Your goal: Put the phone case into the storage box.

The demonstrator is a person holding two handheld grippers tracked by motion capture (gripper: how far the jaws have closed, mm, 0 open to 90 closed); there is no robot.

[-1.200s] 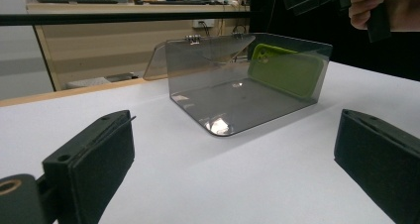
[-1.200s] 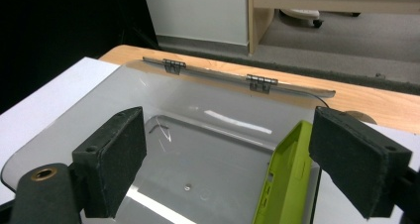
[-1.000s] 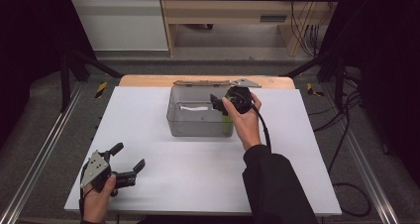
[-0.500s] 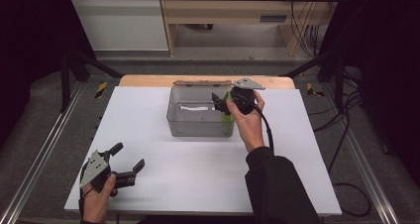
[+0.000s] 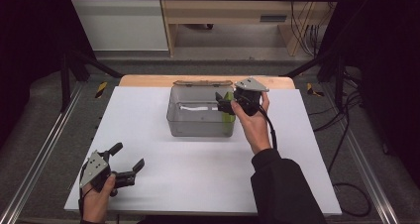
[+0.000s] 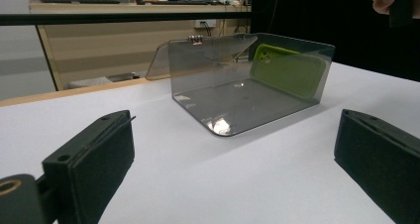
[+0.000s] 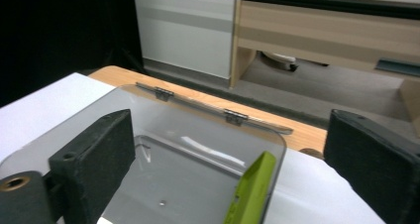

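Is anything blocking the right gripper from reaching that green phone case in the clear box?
Nothing visible does. The box's lid is folded back, the right gripper hovers open above the green phone case, which leans against the clear plastic box's wall.

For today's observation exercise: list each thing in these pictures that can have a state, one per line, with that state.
Clear box: lid open, folded back behind it.
Green phone case: inside the box, standing on edge, leaning against its wall.
Left gripper: open, holding nothing, low over the table.
Right gripper: open, above the box's edge.
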